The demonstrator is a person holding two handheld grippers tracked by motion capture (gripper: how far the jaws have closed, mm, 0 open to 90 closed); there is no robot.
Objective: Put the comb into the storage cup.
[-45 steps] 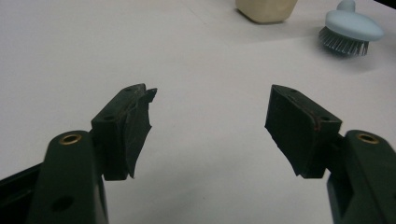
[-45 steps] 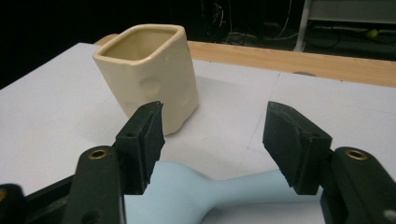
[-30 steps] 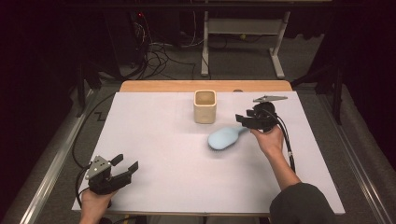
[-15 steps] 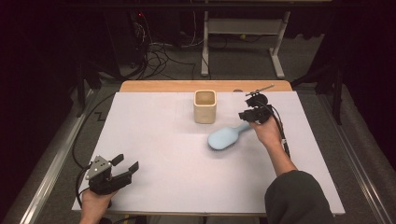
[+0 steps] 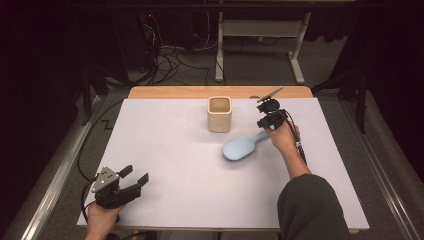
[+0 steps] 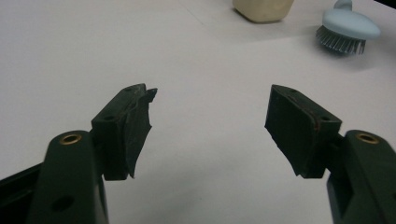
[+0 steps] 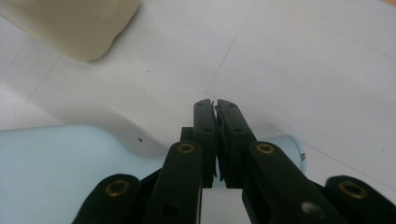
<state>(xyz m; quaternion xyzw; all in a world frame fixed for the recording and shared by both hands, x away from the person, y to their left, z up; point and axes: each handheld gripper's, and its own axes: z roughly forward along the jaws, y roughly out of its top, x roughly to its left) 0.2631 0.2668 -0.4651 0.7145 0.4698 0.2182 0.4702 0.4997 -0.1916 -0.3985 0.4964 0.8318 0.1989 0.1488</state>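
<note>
My right gripper [image 5: 266, 121] has shifted toward the beige cup [image 5: 219, 114], jaws pinched on the light-blue hairbrush [image 5: 241, 147] handle, brush head on the white table [image 5: 190, 150]. My left gripper [image 5: 134, 180] stays put, jaws spread.

We see a plain white table sheet [image 5: 175, 145], a cream square cup [image 5: 219, 114], and a pale blue plastic hairbrush [image 5: 241, 148] (its bristles grey). Both black two-jaw grippers [image 6: 210, 112] [image 7: 216, 135] carry brass-coloured rivets.
</note>
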